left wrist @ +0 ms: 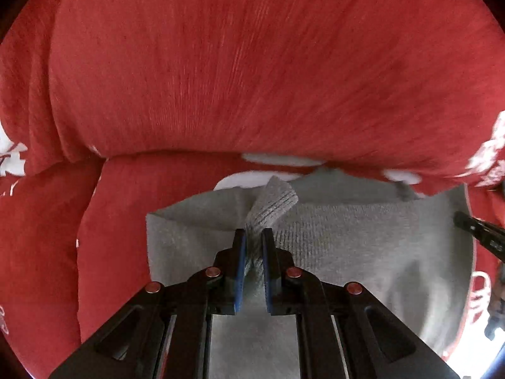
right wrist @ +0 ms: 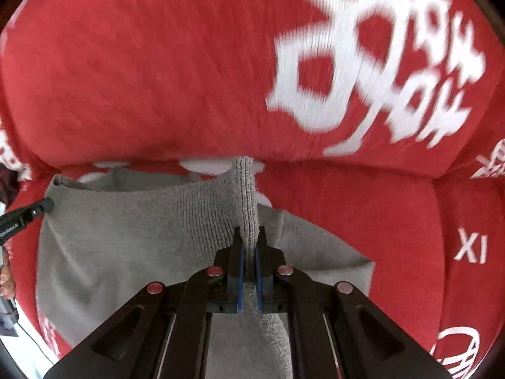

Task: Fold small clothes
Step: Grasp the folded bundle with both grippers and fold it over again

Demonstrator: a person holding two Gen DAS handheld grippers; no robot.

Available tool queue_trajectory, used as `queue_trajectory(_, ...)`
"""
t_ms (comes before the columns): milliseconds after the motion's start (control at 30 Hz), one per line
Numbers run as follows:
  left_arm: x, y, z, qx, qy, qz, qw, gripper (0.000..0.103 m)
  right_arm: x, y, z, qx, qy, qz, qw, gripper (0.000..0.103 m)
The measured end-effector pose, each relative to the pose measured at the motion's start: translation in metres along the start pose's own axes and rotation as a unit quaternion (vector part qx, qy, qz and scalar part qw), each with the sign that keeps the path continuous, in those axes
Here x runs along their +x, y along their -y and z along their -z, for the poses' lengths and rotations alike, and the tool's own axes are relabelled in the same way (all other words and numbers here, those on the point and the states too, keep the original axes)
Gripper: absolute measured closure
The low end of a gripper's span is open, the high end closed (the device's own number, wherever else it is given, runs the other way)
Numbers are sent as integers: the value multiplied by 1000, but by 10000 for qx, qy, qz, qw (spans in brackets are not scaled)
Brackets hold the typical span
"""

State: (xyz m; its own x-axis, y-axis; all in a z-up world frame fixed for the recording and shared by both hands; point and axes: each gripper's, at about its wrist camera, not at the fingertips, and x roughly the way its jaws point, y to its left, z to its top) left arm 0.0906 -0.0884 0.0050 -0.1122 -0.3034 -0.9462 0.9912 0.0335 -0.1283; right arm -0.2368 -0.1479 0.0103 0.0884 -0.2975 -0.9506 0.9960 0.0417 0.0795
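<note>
A small grey knit garment (left wrist: 347, 246) lies on a red cushioned seat. My left gripper (left wrist: 253, 237) is shut on a ribbed edge of it, and a flap of the ribbing stands up past the fingertips. My right gripper (right wrist: 249, 235) is shut on another ribbed edge of the same garment (right wrist: 126, 240), which rises upright between the jaws. Each gripper shows at the edge of the other's view: the right one in the left wrist view (left wrist: 479, 230), the left one in the right wrist view (right wrist: 25, 214).
A red sofa seat (left wrist: 47, 268) with white print lies under the garment, and its red back cushion (left wrist: 252, 63) rises close behind. Large white characters (right wrist: 378, 63) mark the back cushion in the right wrist view. A crease between the seat and back cushions runs just beyond the garment.
</note>
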Motion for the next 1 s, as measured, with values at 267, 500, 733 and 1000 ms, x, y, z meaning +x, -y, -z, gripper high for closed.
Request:
queue_trajectory(267, 10, -19, -4, -279, 95, -1008, 9945, 31, 37, 19, 5, 634, -256, -79, 9976, 97)
queue_trajectory(500, -25, -57, 23, -219, -458, -350, 9981, 31, 10, 56, 12, 1418, -283, -202, 9893, 86)
queue_trajectory(733, -40, -77, 105, -621, -1272, 186, 9898, 31, -37, 74, 105, 2464, -482, -1309, 9591, 66)
queue_trajectory(1000, -45, -73, 146, -1027, -1179, 567, 9861, 32, -46, 76, 239, 4320, -731, -1939, 8777, 64)
